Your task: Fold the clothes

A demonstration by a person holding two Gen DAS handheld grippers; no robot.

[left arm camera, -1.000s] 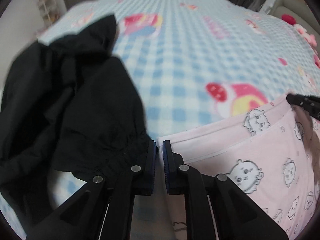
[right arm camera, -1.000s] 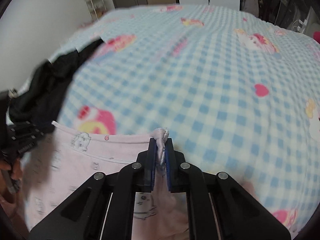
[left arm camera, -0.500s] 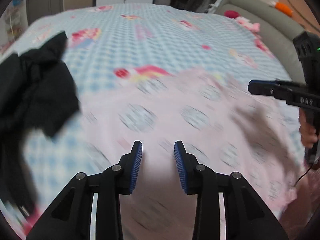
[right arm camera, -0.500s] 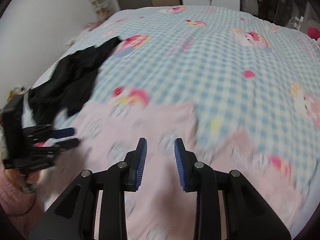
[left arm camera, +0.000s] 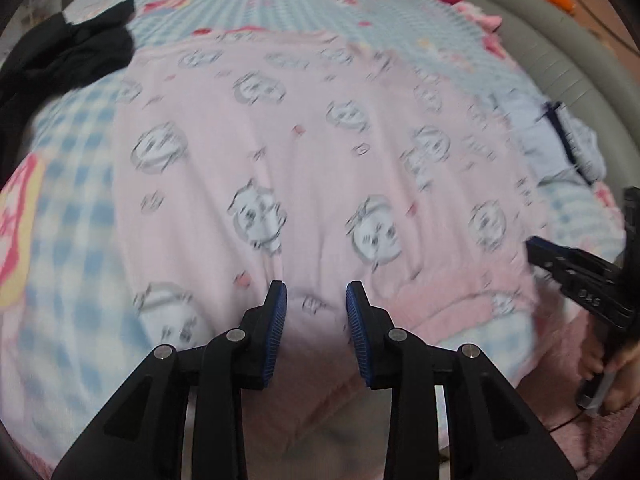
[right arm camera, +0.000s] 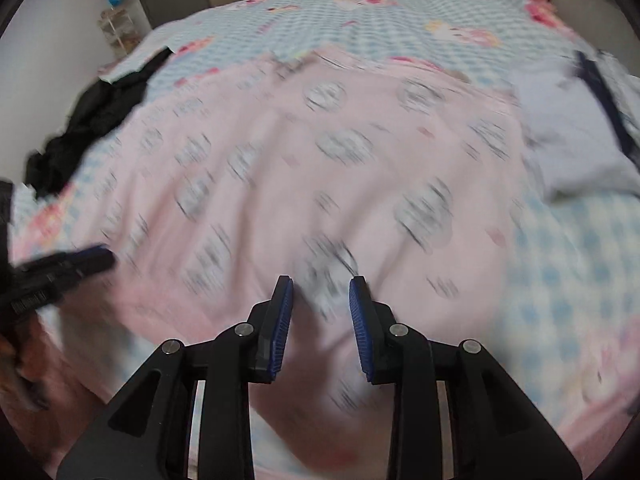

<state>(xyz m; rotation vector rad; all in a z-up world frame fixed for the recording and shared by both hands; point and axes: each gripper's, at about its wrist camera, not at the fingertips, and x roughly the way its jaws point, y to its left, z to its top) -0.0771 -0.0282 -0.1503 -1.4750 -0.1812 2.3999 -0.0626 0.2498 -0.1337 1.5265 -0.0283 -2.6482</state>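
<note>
A pink garment (left arm camera: pixel 312 152) printed with small white cartoon faces lies spread flat on the bed; the right wrist view shows the same pink garment (right arm camera: pixel 320 160). My left gripper (left arm camera: pixel 316 296) hovers open over its near edge, nothing between the blue pads. My right gripper (right arm camera: pixel 321 290) is open too, above the garment's near part. Each view catches the other gripper at its side: the right one (left arm camera: pixel 576 276) and the left one (right arm camera: pixel 60 276). Both views are blurred by motion.
A black garment (left arm camera: pixel 68 56) lies bunched at the far left of the blue checked bedspread (left arm camera: pixel 68 184). A pale lilac garment (right arm camera: pixel 576 128) with a dark strap lies at the right. A grey padded bed frame (left arm camera: pixel 560 40) curves along the right. A person's hand (left arm camera: pixel 616 376) shows low right.
Both grippers have let go of the pink garment's corners and opened. They have drawn back toward the near edge, and the garment now lies spread flat on the bed.
</note>
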